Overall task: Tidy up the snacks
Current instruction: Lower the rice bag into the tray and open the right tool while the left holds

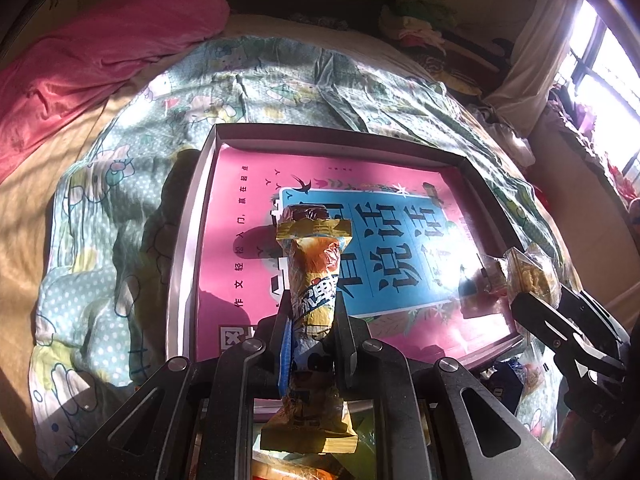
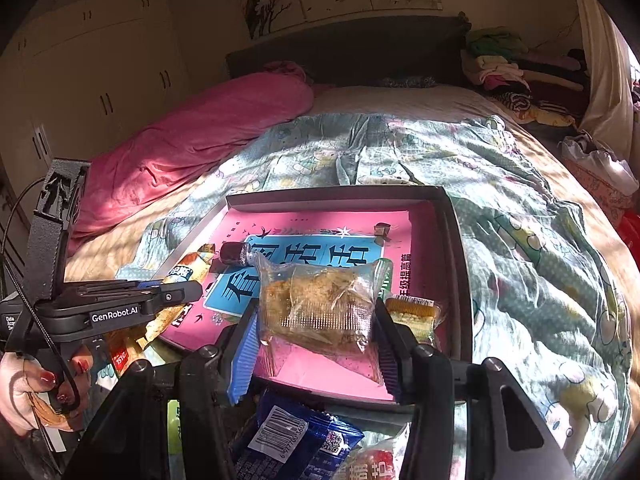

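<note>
My left gripper [image 1: 314,320] is shut on a long yellow-orange snack wrapper [image 1: 316,268], held lengthwise over the shallow grey box [image 1: 182,240] lined with a pink and blue book cover. My right gripper [image 2: 318,330] is shut on a clear packet of golden pastry [image 2: 320,300], hovering over the box's [image 2: 456,264] near right part. A smaller wrapped pastry [image 2: 414,314] lies in the box beside the right finger. The left gripper [image 2: 188,292] with its yellow wrapper [image 2: 192,266] shows at the left of the right wrist view; the right gripper [image 1: 548,308] with its packet [image 1: 528,276] shows at the right of the left wrist view.
The box lies on a bed with a green cartoon-print quilt [image 2: 520,220] and a pink blanket [image 2: 208,136]. Loose snack packs, one blue with a barcode [image 2: 288,440], lie below my right gripper. A hand [image 2: 36,392] grips the left tool. Folded clothes [image 2: 512,68] pile at the headboard.
</note>
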`<state>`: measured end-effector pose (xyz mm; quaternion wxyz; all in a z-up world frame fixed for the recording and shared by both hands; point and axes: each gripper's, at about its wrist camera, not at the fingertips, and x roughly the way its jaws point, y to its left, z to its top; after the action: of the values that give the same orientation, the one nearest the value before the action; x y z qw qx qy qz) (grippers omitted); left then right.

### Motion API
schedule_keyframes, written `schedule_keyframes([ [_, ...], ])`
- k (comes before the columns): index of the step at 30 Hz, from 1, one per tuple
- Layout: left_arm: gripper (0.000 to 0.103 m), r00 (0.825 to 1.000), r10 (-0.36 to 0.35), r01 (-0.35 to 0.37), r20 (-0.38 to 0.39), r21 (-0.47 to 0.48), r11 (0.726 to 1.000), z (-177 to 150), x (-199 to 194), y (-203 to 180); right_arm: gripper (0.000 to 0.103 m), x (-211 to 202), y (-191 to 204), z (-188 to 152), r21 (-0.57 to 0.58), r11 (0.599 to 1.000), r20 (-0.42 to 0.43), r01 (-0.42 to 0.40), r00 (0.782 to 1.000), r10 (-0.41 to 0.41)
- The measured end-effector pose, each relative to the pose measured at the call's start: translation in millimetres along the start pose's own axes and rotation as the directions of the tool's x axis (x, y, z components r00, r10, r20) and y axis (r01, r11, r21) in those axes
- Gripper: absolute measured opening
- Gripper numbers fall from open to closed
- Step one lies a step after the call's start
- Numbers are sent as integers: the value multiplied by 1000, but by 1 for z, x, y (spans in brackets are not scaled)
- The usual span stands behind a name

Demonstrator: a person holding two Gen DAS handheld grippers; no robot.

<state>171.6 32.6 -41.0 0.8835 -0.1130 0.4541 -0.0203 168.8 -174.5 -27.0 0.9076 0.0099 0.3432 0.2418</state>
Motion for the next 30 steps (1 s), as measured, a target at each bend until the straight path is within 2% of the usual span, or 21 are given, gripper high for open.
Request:
schedule_keyframes([
  [21,16,1000,15,-15,-17,14,1000,0,13,1,52,24,0,-9,0,1000,-76,-1,997,1],
  [30,17,1000,12,-12,-20,11,1000,-1,11,-1,52,27,-6,-11,9,999,-94,36,995,-35],
])
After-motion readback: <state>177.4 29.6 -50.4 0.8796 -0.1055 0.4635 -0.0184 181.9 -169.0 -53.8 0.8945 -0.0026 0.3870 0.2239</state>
